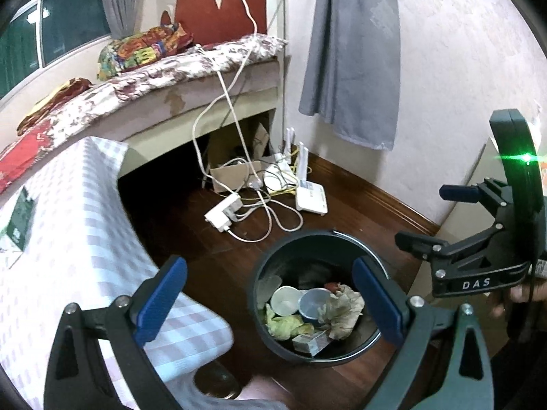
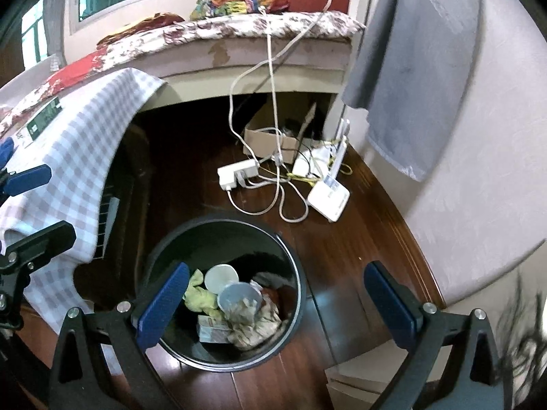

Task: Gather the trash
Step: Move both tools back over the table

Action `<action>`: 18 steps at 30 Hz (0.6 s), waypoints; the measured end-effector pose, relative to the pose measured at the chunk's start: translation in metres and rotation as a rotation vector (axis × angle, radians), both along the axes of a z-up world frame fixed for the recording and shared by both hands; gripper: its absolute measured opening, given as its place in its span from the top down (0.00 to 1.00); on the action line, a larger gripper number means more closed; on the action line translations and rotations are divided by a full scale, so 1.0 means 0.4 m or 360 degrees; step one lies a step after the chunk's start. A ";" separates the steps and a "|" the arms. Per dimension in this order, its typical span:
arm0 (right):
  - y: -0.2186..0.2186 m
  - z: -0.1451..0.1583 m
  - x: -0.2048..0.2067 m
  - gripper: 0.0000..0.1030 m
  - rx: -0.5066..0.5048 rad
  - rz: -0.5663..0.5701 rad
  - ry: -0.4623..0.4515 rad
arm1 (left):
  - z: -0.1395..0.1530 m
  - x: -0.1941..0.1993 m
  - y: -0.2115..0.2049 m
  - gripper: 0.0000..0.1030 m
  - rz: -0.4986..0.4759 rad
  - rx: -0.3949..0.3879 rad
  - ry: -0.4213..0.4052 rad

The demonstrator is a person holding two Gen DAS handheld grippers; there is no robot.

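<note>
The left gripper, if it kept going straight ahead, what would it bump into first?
Probably the trash heaped in the black bin: the open left gripper points down into it, at the crumpled paper and cups. Depth is hard to judge.

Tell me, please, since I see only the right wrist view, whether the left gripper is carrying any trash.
Observer: No. The left gripper is open and empty, pointing down at the black trash bin.
Operator: Thanks. Does my right gripper show any status light?
Observer: Yes, a green light glows on the body of the right gripper, which the left wrist view shows side-on with its jaws open.
</note>
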State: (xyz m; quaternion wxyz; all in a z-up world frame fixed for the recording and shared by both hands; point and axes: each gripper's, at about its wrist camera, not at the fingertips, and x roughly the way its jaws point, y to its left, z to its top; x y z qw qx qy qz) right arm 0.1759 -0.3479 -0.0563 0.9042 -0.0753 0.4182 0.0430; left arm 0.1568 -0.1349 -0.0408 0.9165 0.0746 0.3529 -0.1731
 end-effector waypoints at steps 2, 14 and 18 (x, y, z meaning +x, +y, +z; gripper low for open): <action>0.023 0.010 0.003 0.00 0.0001 0.0034 -0.0018 | 0.010 -0.003 0.019 0.04 0.0026 0.0000 -0.0015; 0.183 0.074 0.024 0.00 0.0035 0.0252 -0.0118 | 0.057 -0.017 0.157 0.04 0.0225 0.0027 -0.0088; 0.231 0.087 0.029 0.00 0.0058 0.0314 -0.0143 | 0.068 -0.024 0.206 0.04 0.0285 0.0039 -0.0107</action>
